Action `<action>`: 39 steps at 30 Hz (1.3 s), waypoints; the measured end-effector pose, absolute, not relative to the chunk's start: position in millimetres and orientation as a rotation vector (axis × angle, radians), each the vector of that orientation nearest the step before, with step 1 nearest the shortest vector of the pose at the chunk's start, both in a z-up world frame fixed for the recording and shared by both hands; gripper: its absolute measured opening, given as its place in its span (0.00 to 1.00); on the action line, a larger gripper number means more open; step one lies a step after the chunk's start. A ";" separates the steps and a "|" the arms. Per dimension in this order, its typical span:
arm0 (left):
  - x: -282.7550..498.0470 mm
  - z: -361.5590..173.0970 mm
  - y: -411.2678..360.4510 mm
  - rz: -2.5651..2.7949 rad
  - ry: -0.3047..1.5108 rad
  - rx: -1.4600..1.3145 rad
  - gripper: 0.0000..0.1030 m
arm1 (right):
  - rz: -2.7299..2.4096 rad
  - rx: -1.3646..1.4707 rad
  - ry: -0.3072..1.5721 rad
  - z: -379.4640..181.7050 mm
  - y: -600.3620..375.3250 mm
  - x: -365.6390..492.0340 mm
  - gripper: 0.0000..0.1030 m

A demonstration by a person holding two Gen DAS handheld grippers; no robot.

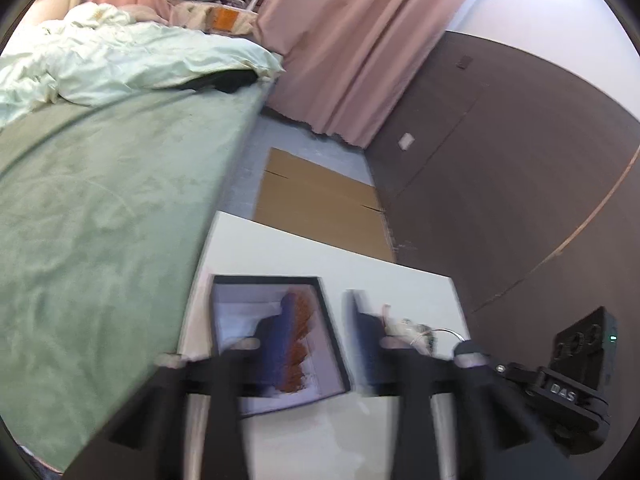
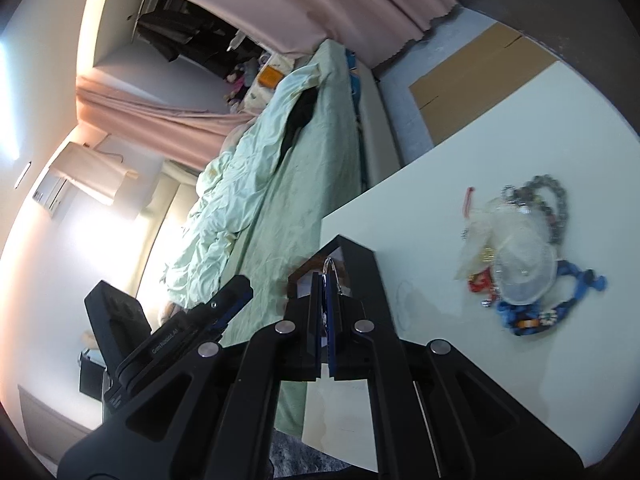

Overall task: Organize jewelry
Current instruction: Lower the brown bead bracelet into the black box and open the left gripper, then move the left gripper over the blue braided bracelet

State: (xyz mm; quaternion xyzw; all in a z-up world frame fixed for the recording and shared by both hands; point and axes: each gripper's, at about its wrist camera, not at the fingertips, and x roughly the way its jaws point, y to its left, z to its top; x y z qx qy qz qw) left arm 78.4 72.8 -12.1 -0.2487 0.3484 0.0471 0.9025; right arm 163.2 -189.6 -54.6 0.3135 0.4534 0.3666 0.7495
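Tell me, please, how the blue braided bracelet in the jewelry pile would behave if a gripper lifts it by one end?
The blue braided bracelet looks like soft cord lying in loose curves, so it would probably hang limp. It seems light. Part of it lies under the clear plastic bag and next to the grey bead chain, so lifting may drag those along.

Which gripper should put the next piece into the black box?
Probably the right gripper: it is shut on a thin silver ring, directly in front of the black box. The left gripper is open and empty above the box.
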 end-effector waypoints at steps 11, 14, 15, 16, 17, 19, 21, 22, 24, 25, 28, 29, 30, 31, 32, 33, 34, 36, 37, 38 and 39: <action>60.1 6.9 99.5 0.157 0.602 -0.526 0.92 | 0.885 0.682 1.017 -66.0 -136.7 162.1 0.04; 59.2 6.4 105.3 0.165 0.599 -0.535 0.92 | 0.924 0.688 1.026 -69.8 -120.0 161.1 0.04; 58.9 5.8 107.5 0.166 0.601 -0.542 0.92 | 0.943 0.694 1.027 -70.5 -114.7 161.0 0.04; 58.0 5.0 108.5 0.169 0.602 -0.546 0.92 | 0.956 0.691 1.025 -70.7 -110.0 161.1 0.04; 57.5 4.5 110.6 0.174 0.603 -0.550 0.92 | 0.958 0.677 1.022 -70.3 -104.5 160.6 0.04; 56.6 4.4 113.7 0.178 0.602 -0.558 0.92 | 0.943 0.614 1.040 -71.6 -92.8 162.4 0.08; 56.6 3.9 115.4 0.184 0.602 -0.561 0.92 | 0.918 0.573 1.073 -75.7 -86.3 163.1 0.46; 57.3 3.6 115.5 0.186 0.603 -0.561 0.92 | 0.894 0.559 1.067 -75.5 -88.8 162.2 0.53; 57.7 1.7 115.1 0.184 0.610 -0.558 0.92 | 0.849 0.534 1.040 -71.0 -97.0 159.5 0.87; 58.3 0.8 113.5 0.181 0.615 -0.557 0.92 | 0.834 0.533 1.023 -67.9 -103.6 158.8 0.91; 58.6 -2.6 109.2 0.173 0.625 -0.556 0.92 | 0.805 0.545 1.007 -61.6 -124.3 160.2 0.92; 58.8 -4.1 107.0 0.169 0.629 -0.553 0.92 | 0.792 0.551 1.000 -60.0 -132.9 160.9 0.92; 59.7 -5.7 102.9 0.162 0.637 -0.546 0.92 | 0.767 0.554 0.990 -58.1 -144.1 160.9 0.92; 60.2 -6.6 99.5 0.155 0.643 -0.541 0.92 | 0.749 0.553 0.988 -57.2 -150.6 160.9 0.92; 60.5 -7.6 97.0 0.151 0.646 -0.538 0.92 | 0.733 0.551 0.989 -56.1 -154.9 161.9 0.92; 60.8 -8.4 92.4 0.141 0.651 -0.534 0.92 | 0.713 0.549 0.989 -55.3 -162.3 162.1 0.92; 61.4 -9.1 88.8 0.134 0.654 -0.530 0.92 | 0.696 0.546 0.986 -53.9 -169.1 161.8 0.92; 63.8 -11.7 79.1 0.117 0.665 -0.513 0.92 | 0.670 0.529 0.983 -50.2 -178.9 160.2 0.92; 65.0 -12.8 74.4 0.105 0.668 -0.506 0.92 | 0.662 0.521 0.981 -48.4 -182.6 159.2 0.92; 66.1 -14.1 69.7 0.097 0.673 -0.497 0.92 | 0.652 0.510 0.983 -46.6 -187.8 157.6 0.92; 67.4 -15.3 63.4 0.092 0.679 -0.483 0.92 | 0.634 0.499 0.982 -45.5 -192.4 156.7 0.92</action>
